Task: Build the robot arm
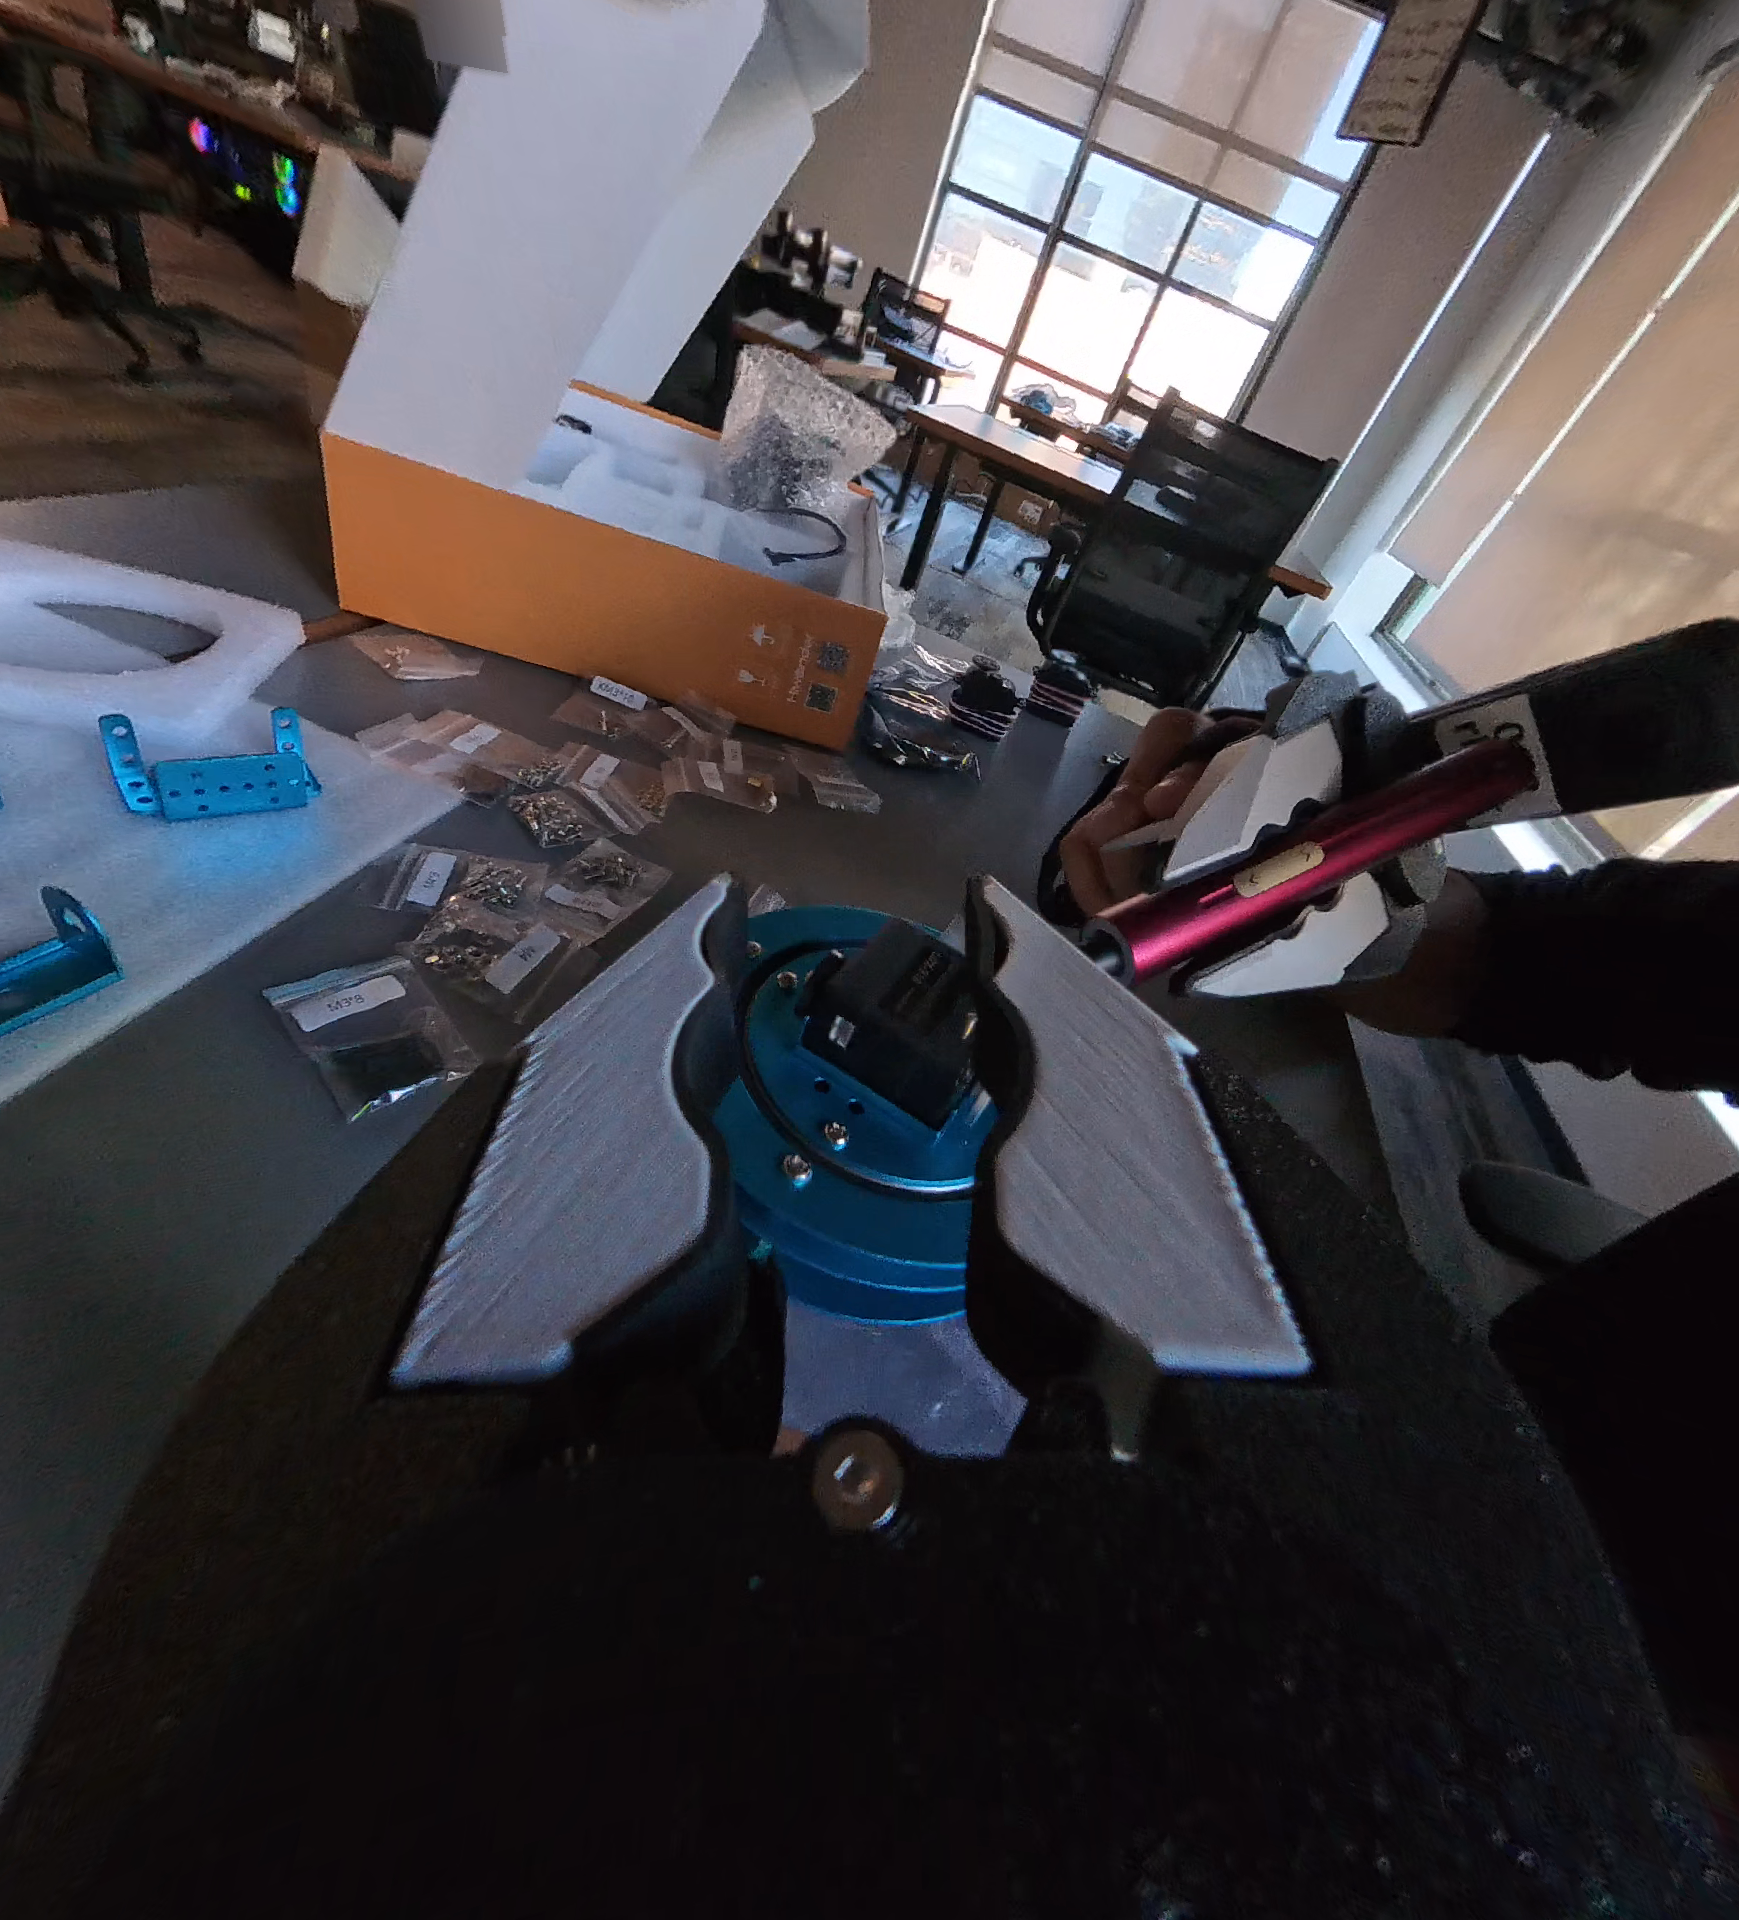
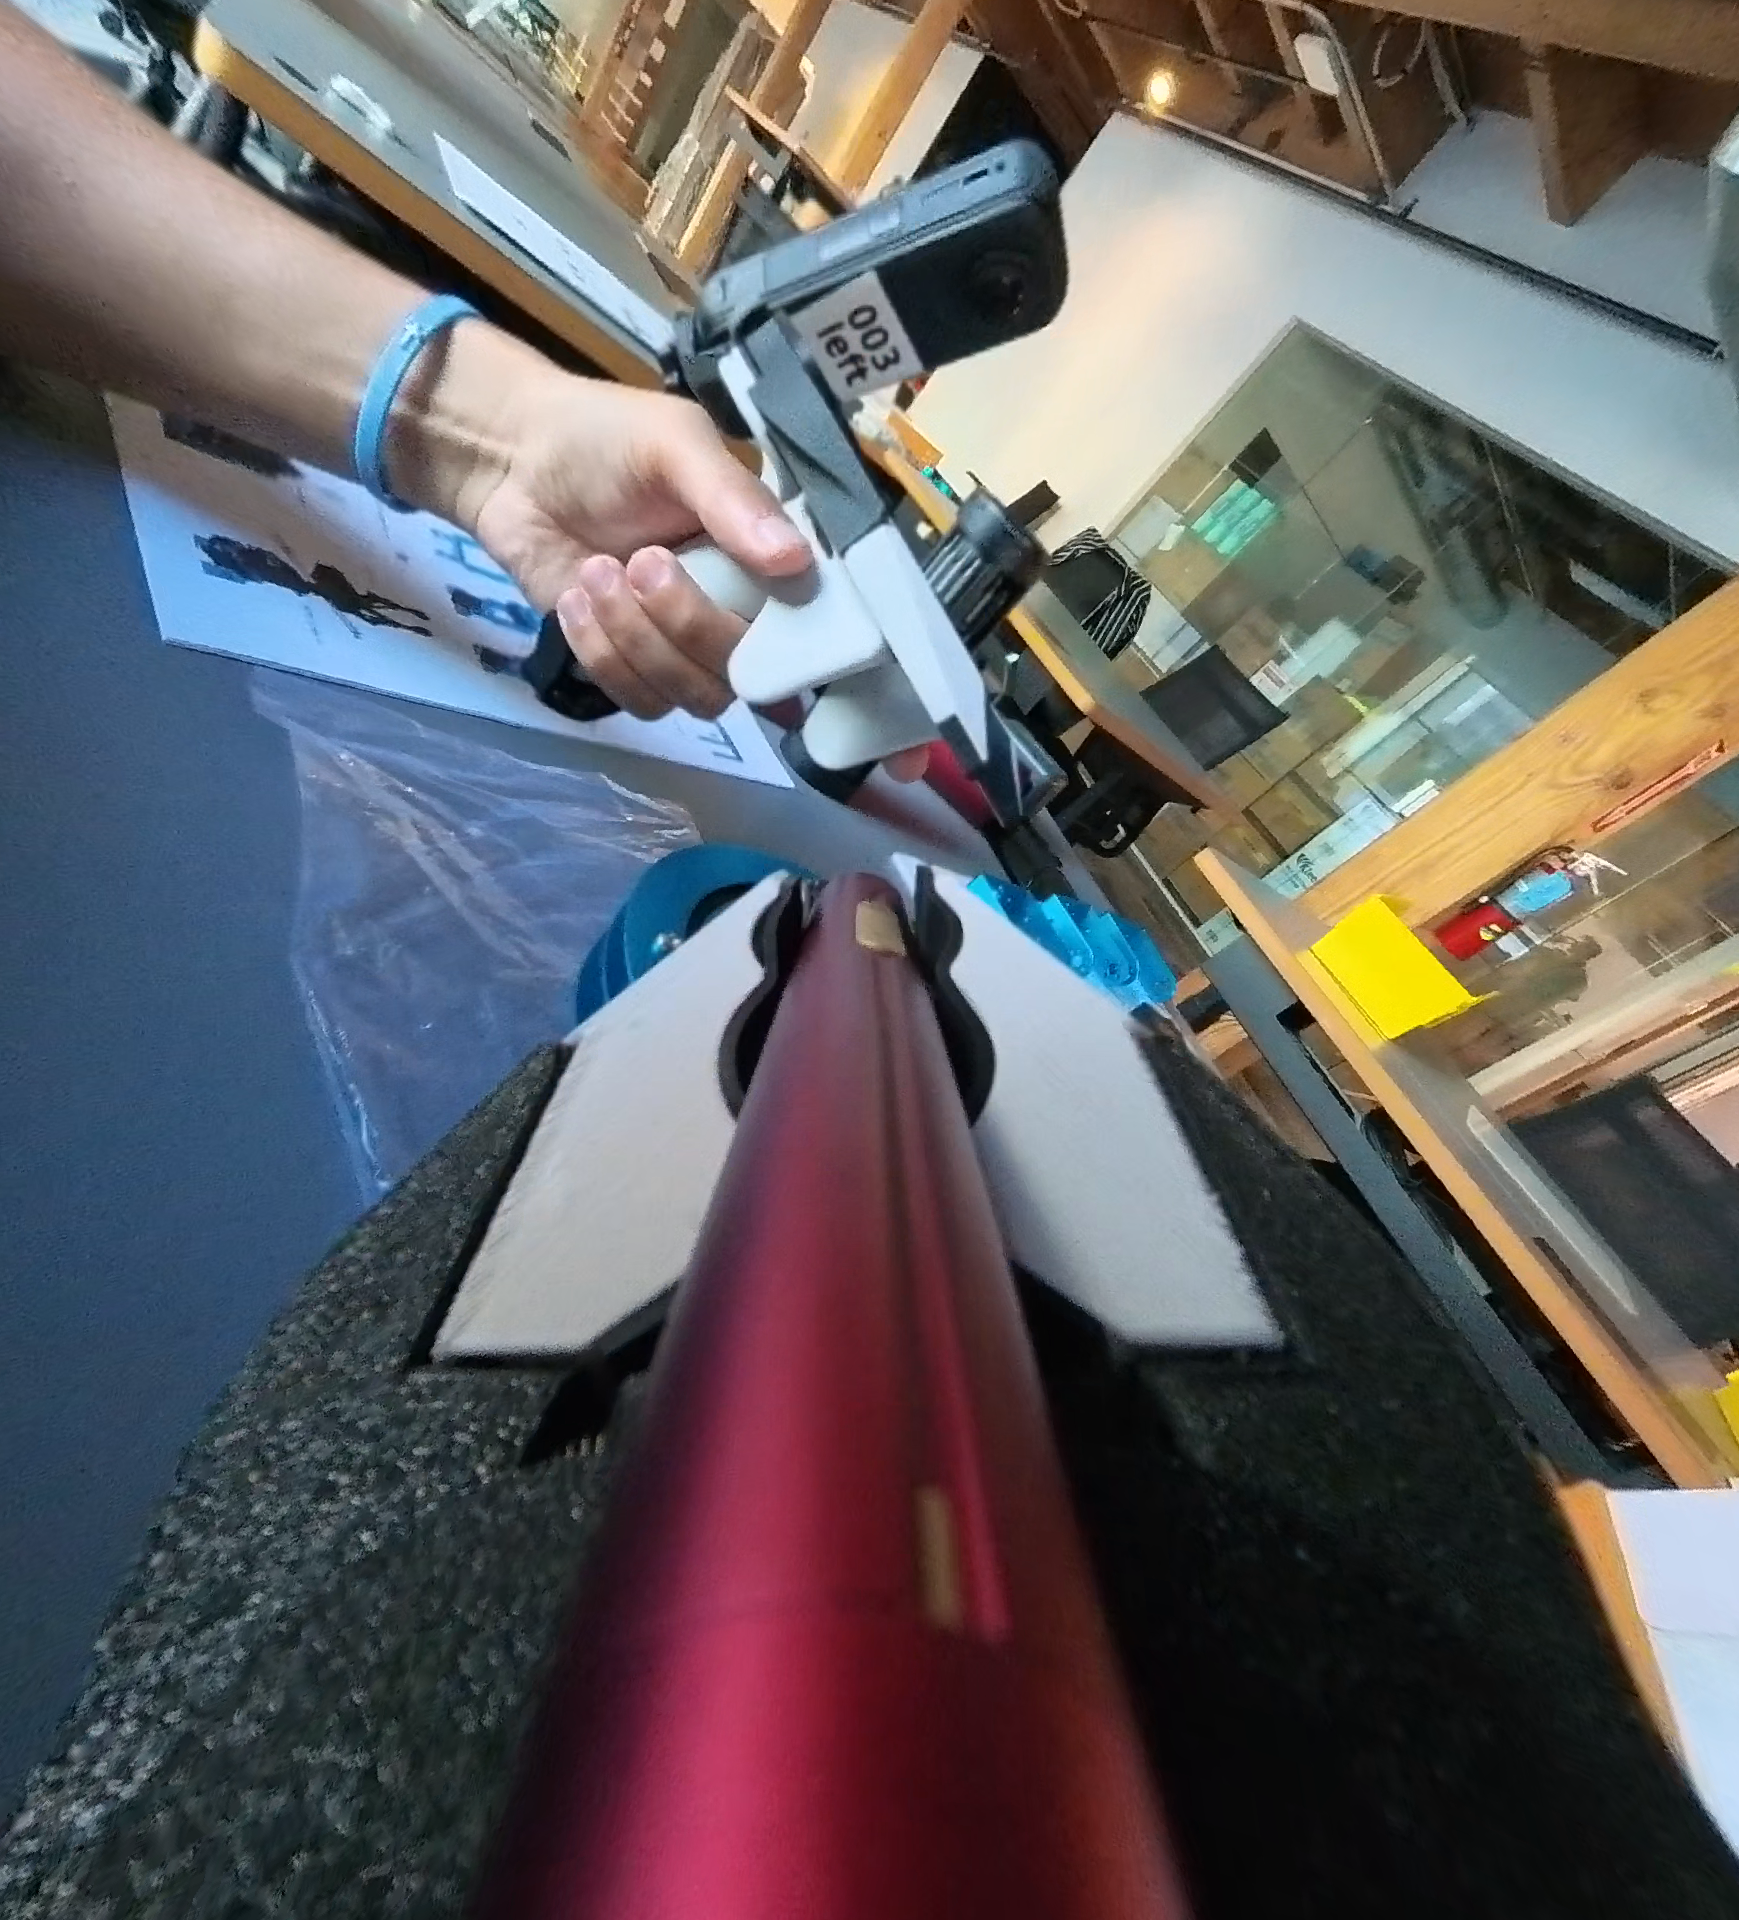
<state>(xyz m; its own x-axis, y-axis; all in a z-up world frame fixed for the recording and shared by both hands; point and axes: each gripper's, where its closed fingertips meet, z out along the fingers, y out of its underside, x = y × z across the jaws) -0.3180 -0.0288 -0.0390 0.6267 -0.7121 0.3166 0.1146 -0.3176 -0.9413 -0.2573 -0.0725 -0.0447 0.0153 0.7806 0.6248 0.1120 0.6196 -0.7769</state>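
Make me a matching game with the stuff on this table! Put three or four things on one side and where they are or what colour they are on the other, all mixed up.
Things:
1. red screwdriver
2. blue round base
3. little screw bags
4. orange box

Descriptions:
A. spread over the grey table
B. clamped in the right gripper
C. open, white foam inside
D. between the left gripper fingers

Pairs: 1-B, 2-D, 3-A, 4-C

A grey counter (image 1: 169, 1195) carries an orange box (image 1: 574, 603) at 12 o'clock, small clear bags of screws (image 1: 532, 821) before it, and a white foam sheet (image 1: 34, 862) at 9 o'clock. In the right wrist view, a printed sheet (image 2: 252, 582) and a clear plastic bag (image 2: 449, 883) lie on it at 10 o'clock.
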